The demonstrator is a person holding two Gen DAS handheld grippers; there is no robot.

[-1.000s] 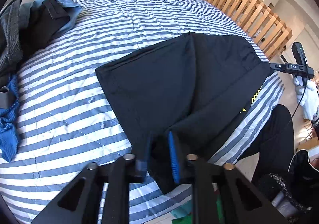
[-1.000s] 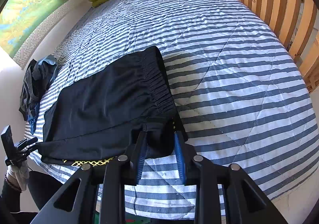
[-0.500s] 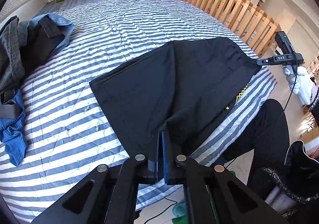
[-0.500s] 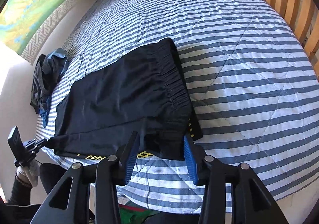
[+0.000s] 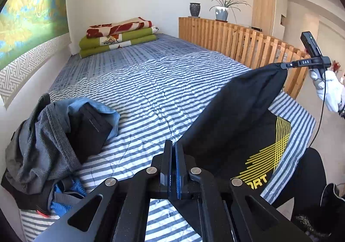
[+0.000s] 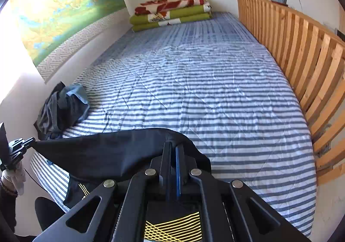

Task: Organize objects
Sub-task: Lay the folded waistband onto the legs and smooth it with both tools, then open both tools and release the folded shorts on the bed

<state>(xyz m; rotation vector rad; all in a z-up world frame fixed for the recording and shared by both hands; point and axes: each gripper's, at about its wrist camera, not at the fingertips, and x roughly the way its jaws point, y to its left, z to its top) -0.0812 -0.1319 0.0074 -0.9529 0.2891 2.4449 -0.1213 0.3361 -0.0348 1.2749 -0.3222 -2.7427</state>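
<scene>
Both claws are clamped on the top edge of the black shorts [image 5: 241,125], which hang between them above the near end of the striped bed [image 5: 151,91]. Keep the two corners level and taut, probably for a fold. The left claw [image 5: 173,151] and right claw [image 6: 171,155] tilt downward.
</scene>
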